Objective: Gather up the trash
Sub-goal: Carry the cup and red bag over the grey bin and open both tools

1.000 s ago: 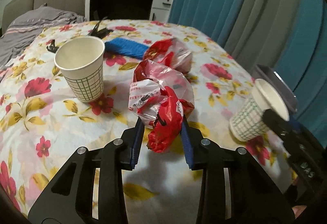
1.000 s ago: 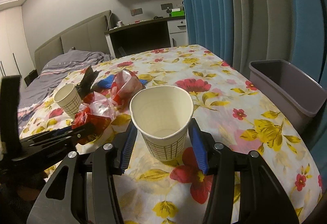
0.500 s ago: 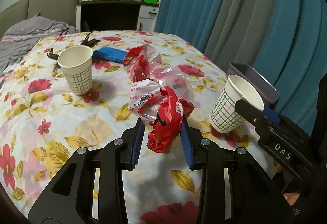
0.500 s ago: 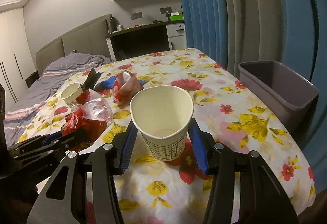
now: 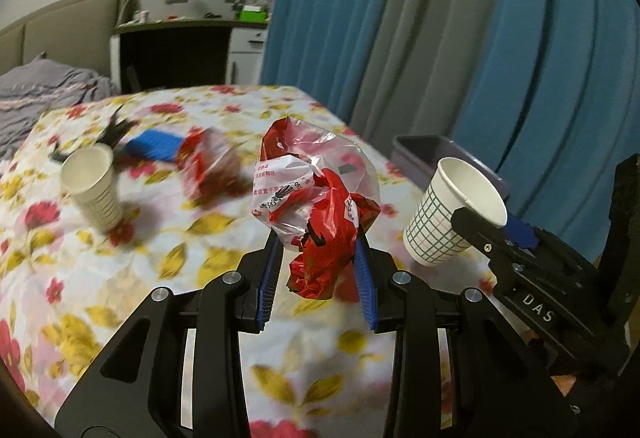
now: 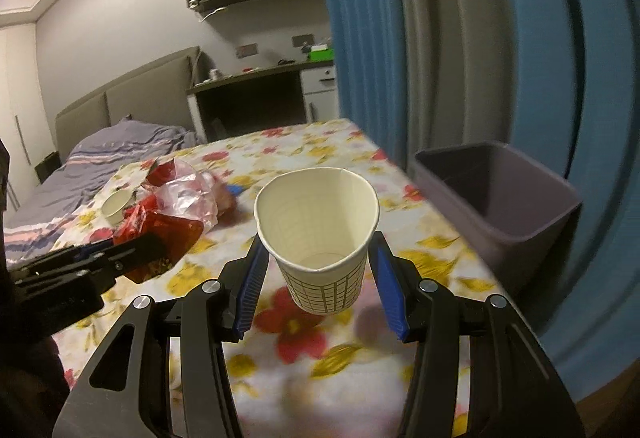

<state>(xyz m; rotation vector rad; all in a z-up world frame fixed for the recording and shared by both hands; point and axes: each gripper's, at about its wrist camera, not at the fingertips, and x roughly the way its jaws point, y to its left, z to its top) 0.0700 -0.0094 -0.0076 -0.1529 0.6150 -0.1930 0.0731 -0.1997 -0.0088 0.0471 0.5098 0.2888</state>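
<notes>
The flowered surface (image 6: 320, 142) fills the lower part of both views, and beyond its far right edge, against the blue curtain (image 6: 520, 38), stands a grey-purple bin (image 6: 520, 222) with its mouth open upward. Raised clear of the surface, the left hand-held gripper (image 5: 316, 270) is clamped on a crumpled red and clear plastic bag (image 5: 316, 206), its blue pads pinching the bunched red lower part while the clear, puffed part billows above the jaws. This bag looks very light, soft and slippery; it will likely sag and shift, so the bunched knot where the film is thickest seems the sound place to hold. The right hand-held gripper (image 6: 320, 290) is closed on a paper cup (image 6: 318, 234) with a green grid print, pads on opposite sides of its lower wall, mouth up and apparently empty. The cup is light but thin-walled; a hard squeeze would probably crush it, and the stiffer base is the better hold. Both items seem to be on their way to the bin. Left on the surface are a second paper cup (image 5: 92, 186), standing upright, another red and clear wrapper (image 5: 208, 162) near it, and a blue flat object (image 5: 156, 146), blurred.
</notes>
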